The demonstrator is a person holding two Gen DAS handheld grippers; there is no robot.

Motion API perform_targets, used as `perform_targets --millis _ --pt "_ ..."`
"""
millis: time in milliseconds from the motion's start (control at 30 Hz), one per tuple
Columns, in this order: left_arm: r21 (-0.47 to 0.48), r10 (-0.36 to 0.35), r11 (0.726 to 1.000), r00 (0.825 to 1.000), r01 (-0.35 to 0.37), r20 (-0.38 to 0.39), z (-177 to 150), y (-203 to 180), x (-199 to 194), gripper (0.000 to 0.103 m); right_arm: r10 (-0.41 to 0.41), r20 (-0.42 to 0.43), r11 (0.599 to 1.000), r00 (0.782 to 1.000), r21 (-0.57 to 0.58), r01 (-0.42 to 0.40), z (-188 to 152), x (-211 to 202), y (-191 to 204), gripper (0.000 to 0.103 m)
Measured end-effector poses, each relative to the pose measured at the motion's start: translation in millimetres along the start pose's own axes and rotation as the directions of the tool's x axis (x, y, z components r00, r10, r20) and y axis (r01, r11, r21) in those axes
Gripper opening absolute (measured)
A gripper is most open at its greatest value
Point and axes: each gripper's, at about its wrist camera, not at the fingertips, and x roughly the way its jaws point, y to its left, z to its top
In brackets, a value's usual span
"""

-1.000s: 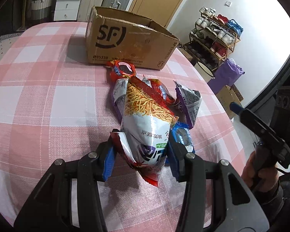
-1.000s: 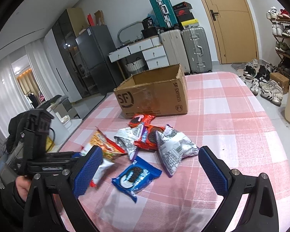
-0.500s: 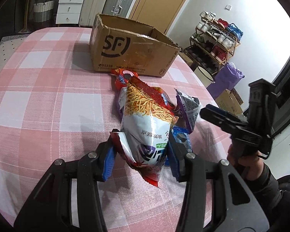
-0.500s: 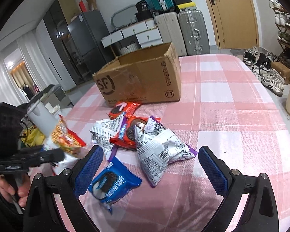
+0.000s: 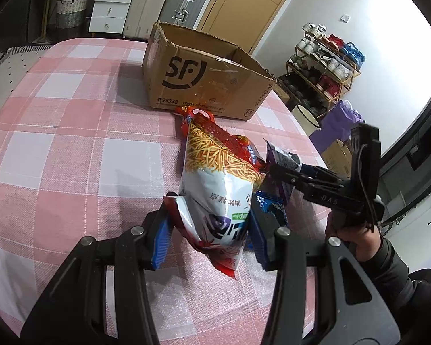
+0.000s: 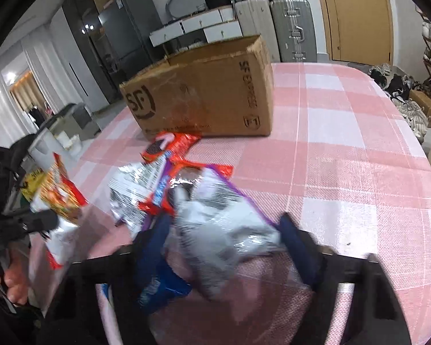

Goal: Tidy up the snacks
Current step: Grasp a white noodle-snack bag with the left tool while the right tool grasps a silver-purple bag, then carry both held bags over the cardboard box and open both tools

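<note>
Pink-and-white checked cloth covers the table (image 5: 57,109), on which an open brown cardboard box printed with a black logo (image 5: 204,80) stands at the far side. Left gripper (image 5: 208,235), black with blue pads, is clamped on the lower end of a white, orange and red snack bag picturing thin fried sticks (image 5: 218,184); both pads press the bag's crumpled sides, and the bag rises tilted away from the camera, its top toward the box. In the right wrist view the same bag appears at the left edge, held clear of the cloth. Right gripper (image 6: 224,238), blurred, has just been closing its jaws, and a crinkled silver pouch with purple edging (image 6: 218,218) lies between its blue pads; the pads stand against the pouch's two sides and appear to press it, though blur leaves the contact uncertain. The pouch rests on the cloth at the near end of a loose heap. Just beside it, under the gripper's left finger, lies a blue cookie packet (image 6: 158,284). Behind the pouch lie a red-orange cookie packet (image 6: 186,178) and a second silver pouch (image 6: 135,184), overlapping one another. A further red cookie packet (image 6: 169,146) lies just in front of the box, near its base. A person's hand (image 5: 356,238) grips the right gripper's handle at the right edge of the left wrist view.
</note>
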Motion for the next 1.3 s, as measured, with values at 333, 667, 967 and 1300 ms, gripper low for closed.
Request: perform_targets --millis 333,667,967,1300 --pt "-0.007 -0.006 1.000 1.000 0.006 0.020 -0.8 0.3 -10.8 0.044 0.053 0.003 0.998 0.999 0.043 -0.053 -7.0 -4.8 -6.4 0.056" --pt "0.003 -0.008 1.000 0.999 0.008 0.048 1.1 -3.8 -25.0 0.044 0.085 0.064 0.993 0.994 0.080 -0.090 -10.6 -35.3 -2.9 0.056" --pt "0.036 -0.012 0.999 0.998 0.010 0.065 8.1 -16.0 -32.8 0.045 0.115 0.130 0.991 0.985 0.059 -0.123 0.2 -70.8 12.3 0.056" --pt "0.098 -0.002 0.995 0.994 -0.008 0.107 31.3 -39.5 -46.6 0.045 0.171 0.192 0.985 0.966 -0.013 -0.172 23.5 -113.6 46.0 0.056"
